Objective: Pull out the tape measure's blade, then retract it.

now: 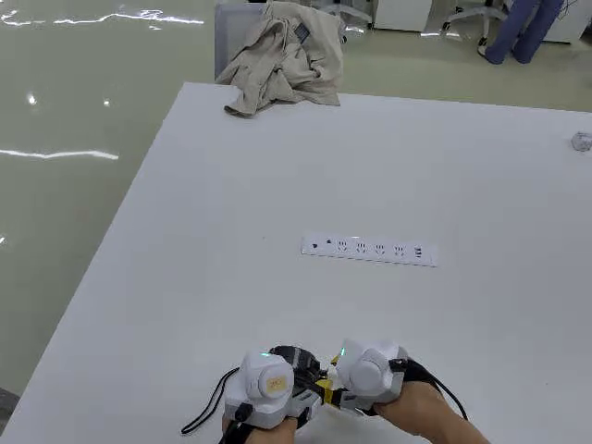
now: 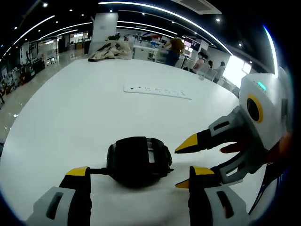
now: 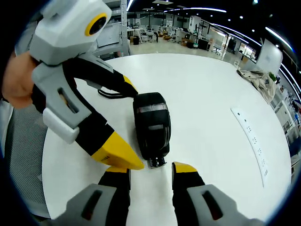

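Presently, the black tape measure [image 3: 151, 125] is seen lying on the white worktop [image 1: 370, 157] at its near edge, between the two grippers. The left gripper [image 2: 139, 171] is held with fingers spread apart beside the case. The right gripper [image 3: 151, 168] is likewise open, its fingers flanking the case's blade end.

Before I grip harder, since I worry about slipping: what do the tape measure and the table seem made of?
Tape measure: black case, likely plastic, perhaps rubber-coated. It looks matte, with ribbed panels on top. Table: smooth white top, probably laminate, with an even colour and no grain showing.
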Demonstrator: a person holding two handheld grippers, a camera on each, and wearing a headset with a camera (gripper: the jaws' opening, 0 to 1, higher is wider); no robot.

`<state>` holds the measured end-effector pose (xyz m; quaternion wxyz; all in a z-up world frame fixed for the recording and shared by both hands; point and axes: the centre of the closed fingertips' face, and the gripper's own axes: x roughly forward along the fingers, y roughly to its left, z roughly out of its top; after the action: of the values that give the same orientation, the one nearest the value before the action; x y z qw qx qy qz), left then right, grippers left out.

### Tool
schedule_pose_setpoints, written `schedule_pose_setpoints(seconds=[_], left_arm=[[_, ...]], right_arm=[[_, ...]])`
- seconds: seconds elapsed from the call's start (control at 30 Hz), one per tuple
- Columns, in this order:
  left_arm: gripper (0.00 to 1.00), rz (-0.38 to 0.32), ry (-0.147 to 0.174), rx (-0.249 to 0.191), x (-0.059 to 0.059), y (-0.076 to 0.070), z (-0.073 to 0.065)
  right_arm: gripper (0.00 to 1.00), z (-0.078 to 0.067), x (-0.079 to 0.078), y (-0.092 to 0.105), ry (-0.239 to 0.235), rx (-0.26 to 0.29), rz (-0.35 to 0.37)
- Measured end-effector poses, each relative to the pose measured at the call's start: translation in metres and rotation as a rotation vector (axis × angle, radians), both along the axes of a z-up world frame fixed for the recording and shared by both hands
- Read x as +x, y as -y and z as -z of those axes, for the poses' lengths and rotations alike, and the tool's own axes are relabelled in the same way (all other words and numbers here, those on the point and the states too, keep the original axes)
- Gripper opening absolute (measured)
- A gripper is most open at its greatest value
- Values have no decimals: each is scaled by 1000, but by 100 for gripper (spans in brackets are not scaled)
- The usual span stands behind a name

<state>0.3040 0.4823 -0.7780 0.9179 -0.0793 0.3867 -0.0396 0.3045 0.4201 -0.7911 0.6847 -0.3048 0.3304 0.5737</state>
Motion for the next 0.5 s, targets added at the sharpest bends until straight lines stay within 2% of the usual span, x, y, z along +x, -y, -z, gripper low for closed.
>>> schedule_pose_setpoints(seconds=[0.3,0.5], left_arm=[[83,-4,6,10,-7,-7,-5],[83,-6,17,16,-10,-11,-14]], right_arm=[[35,-5,-6,1,0,35,65],[36,-9,-10,5,0,50,106]])
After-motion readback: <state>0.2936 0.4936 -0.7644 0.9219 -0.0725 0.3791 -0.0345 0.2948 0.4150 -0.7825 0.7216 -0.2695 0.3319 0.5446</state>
